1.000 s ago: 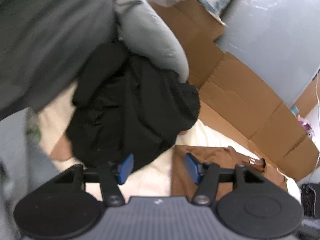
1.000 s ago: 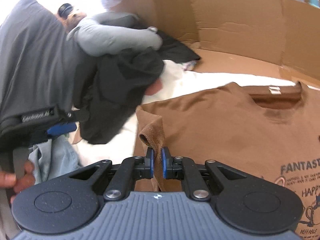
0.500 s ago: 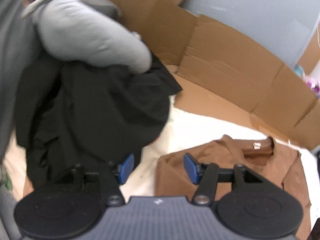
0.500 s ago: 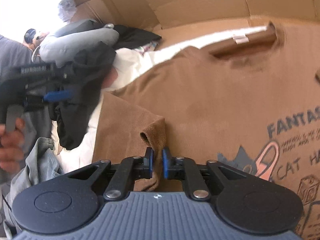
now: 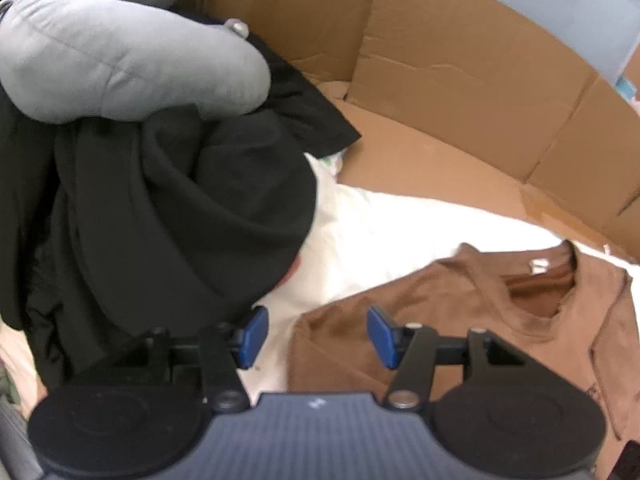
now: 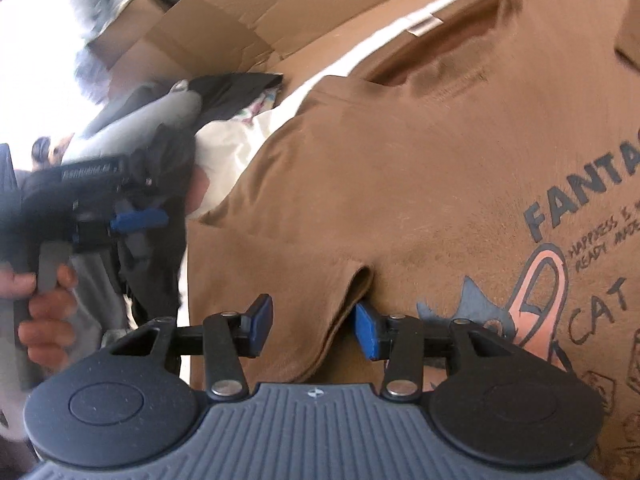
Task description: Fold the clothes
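Lying flat on the white sheet (image 5: 380,232) in front of you: one brown T-shirt (image 6: 420,184), chest side up, with dark lettering and a cat drawing (image 6: 536,292) printed on it. Its collar (image 5: 536,292) points toward the cardboard wall (image 5: 460,80) at the back.

Your right gripper (image 6: 313,329): its jaws are opening, blue pads apart. A raised fold of the sleeve (image 6: 352,296) stands between them, just beside the right-hand pad; neither pad presses on the cloth.

Your left gripper (image 5: 318,336): jaws spread, nothing between them. It hangs over the sheet at the near left edge of the T-shirt, one pad over white cloth, the other over brown. In the right wrist view you see it from the side (image 6: 138,220), with your left hand (image 6: 44,304) wrapped round its grip.

Beside the T-shirt, to the left: a heap of black clothes (image 5: 168,216), with a grey padded cushion (image 5: 128,52) resting on top of it. A bit of patterned fabric (image 6: 260,108) shows at the heap's far edge.

Behind everything: flattened brown cardboard, standing in panels and lying along the sheet's far side.
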A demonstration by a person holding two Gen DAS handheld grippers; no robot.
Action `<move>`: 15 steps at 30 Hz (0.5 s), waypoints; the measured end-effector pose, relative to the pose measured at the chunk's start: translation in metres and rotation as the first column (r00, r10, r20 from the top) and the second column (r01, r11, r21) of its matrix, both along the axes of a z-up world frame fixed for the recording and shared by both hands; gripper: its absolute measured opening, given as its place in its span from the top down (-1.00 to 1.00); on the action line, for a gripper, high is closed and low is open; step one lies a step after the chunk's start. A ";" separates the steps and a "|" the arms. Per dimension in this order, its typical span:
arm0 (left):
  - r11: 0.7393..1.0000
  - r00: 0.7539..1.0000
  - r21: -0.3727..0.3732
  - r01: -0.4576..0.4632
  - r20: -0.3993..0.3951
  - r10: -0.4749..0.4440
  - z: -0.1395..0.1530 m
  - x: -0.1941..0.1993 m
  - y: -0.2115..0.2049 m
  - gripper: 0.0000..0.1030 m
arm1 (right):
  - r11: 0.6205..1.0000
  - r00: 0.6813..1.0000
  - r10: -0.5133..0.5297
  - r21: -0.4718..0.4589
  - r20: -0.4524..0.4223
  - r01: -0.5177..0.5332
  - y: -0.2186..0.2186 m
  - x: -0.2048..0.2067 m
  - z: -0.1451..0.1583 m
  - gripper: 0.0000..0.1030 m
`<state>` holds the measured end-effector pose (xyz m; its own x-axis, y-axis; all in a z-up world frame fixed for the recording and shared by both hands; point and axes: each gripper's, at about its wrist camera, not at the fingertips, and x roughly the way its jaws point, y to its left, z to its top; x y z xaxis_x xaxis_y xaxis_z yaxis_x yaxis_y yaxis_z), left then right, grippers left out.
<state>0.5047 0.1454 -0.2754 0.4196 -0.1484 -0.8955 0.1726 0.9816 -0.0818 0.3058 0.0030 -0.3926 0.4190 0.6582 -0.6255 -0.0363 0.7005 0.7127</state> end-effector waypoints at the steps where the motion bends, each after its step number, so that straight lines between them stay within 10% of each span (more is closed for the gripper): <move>1: 1.000 1.000 0.016 0.003 -0.005 -0.003 -0.001 0.002 0.000 -0.03 | 1.000 1.000 -0.009 0.003 -0.002 0.009 0.000 0.002 -0.002 0.12; 7: 0.999 1.000 0.038 0.008 -0.024 -0.008 -0.005 0.009 -0.001 0.60 | 1.000 0.999 -0.028 -0.009 -0.020 0.028 0.000 0.011 -0.007 0.90; 15: 0.978 0.996 0.192 0.087 -0.030 -0.083 -0.013 0.009 -0.022 0.54 | 1.000 1.000 -0.006 -0.017 0.010 0.006 0.001 0.010 -0.002 0.96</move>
